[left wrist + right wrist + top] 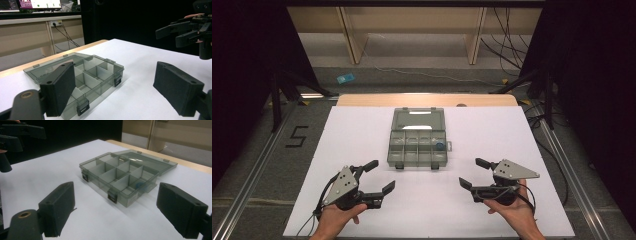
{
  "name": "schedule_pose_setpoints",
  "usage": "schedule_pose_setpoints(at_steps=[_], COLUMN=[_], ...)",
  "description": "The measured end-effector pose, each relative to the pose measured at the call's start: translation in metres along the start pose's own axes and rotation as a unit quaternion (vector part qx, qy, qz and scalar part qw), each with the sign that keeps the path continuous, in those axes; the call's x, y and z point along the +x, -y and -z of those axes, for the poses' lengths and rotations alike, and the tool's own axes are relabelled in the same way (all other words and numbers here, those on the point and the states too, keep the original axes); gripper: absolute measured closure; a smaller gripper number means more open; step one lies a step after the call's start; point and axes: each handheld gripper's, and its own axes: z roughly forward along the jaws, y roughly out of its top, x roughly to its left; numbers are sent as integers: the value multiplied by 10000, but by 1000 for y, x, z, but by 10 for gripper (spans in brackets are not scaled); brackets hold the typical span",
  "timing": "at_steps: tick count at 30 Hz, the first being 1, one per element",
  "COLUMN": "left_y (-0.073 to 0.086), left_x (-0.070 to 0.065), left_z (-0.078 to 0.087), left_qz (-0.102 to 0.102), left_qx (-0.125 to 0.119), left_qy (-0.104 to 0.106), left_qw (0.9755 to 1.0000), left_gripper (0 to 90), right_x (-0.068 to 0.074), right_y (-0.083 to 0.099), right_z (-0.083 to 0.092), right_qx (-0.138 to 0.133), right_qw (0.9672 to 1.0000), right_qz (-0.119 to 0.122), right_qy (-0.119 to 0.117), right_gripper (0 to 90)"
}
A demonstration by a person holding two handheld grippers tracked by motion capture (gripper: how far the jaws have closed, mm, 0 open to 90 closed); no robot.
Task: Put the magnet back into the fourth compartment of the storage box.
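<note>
Left gripper [378,176], right gripper [475,174]: jaws apart, empty, flanking open smoky translucent plastic compartment box [417,145] on white tabletop [352,135]; small blue item [439,146] inside.

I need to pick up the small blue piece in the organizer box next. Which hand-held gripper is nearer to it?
Right. The blue piece lies in a right-end compartment of the organizer box. The right hand-held gripper sits just past that end, toward the person; the left hand-held gripper is off the box's opposite end.

A lab recording bay: black curtains [242,75], floor rails [257,155], loose cables [507,45], and monitors [37,3] beyond the white desk [362,130].
</note>
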Motion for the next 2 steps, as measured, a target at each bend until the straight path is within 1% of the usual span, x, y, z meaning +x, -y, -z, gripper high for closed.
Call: schedule_pose_setpoints(at_steps=[2], left_y=[0], left_x=[0], left_z=[0], left_qz=[11], left_qx=[0], left_qy=[0], left_qw=[10000], left_gripper=[171], right_x=[0], right_y=[0], right_z=[0], right_qx=[-5], right_qw=[10000], right_qz=[3], right_qy=[-13], right_gripper=[163])
